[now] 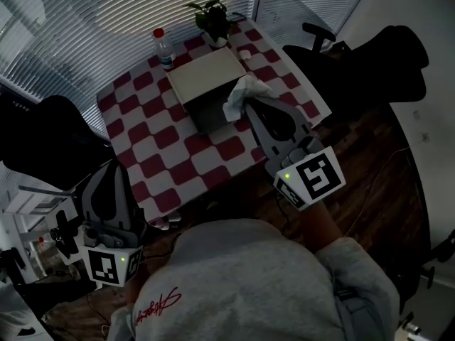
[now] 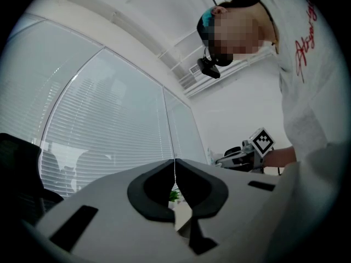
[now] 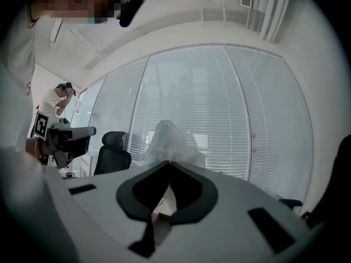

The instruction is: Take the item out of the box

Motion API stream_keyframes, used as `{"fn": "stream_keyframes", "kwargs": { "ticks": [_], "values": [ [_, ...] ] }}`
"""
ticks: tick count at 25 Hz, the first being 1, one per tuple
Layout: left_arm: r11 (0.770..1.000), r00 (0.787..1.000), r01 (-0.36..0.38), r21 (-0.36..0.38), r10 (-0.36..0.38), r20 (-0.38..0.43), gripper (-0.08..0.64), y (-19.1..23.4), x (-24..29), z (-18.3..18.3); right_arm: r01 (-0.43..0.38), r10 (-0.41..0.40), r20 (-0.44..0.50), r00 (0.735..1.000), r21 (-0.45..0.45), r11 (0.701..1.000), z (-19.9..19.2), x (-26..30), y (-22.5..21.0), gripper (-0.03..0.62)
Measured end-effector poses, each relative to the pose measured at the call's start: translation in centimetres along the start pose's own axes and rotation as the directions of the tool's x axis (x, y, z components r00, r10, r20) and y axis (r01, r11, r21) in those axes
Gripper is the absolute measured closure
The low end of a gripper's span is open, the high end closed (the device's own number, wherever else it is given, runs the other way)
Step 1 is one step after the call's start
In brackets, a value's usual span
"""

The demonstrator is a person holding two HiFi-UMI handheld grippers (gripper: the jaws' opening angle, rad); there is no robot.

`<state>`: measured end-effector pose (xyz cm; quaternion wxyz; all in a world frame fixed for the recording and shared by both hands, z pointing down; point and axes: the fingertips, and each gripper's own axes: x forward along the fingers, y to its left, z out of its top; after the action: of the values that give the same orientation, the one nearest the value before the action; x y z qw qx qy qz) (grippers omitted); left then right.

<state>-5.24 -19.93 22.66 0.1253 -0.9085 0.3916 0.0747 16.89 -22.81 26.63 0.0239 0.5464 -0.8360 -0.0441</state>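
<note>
Two grippers are in play, but only one is working. The right gripper (image 1: 250, 104) has its jaws pressed together on a crumpled white tissue (image 1: 242, 94); the right gripper view shows the tissue (image 3: 167, 138) bunched up just beyond the closed tips. The tissue hangs at the near right corner of the box (image 1: 206, 84), which sits toward the far edge of the checkered bench (image 1: 163, 155), with a bottle (image 1: 163, 48) and a small plant (image 1: 212, 20) behind it at the far edge. Whether the tissue's lower end is clear of the box cannot be told.

The left gripper (image 1: 112, 168) is held off the bench's near left corner, its jaws together on nothing.

The step in hand looks like the draw-out itself. The next move likely calls for a steady pull up and away from the box, keeping the pinch firm so the thin tissue neither slips nor tears.
</note>
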Motion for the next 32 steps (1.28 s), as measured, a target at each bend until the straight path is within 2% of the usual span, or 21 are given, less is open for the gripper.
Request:
{"fn": "stream_keyframes", "kwargs": {
  "ticks": [23,27,32],
  "values": [
    [0.999,0.999,0.035,0.000,-0.035,0.023,0.543,0.4,0.8,-0.1,0.028,-0.030,0.094,0.995,0.022,0.999,3.3,-1.7,0.2,0.577],
    [0.999,0.999,0.038,-0.011,-0.038,0.006,0.543,0.3,0.7,-0.4,0.030,-0.033,0.104,0.994,0.025,0.999,3.6,-1.8,0.3,0.577],
    [0.999,0.999,0.035,0.008,-0.035,0.012,0.543,0.8,0.6,-0.2,0.042,-0.045,0.124,0.991,0.029,0.999,4.0,-1.9,0.1,0.577]
  ]
}}
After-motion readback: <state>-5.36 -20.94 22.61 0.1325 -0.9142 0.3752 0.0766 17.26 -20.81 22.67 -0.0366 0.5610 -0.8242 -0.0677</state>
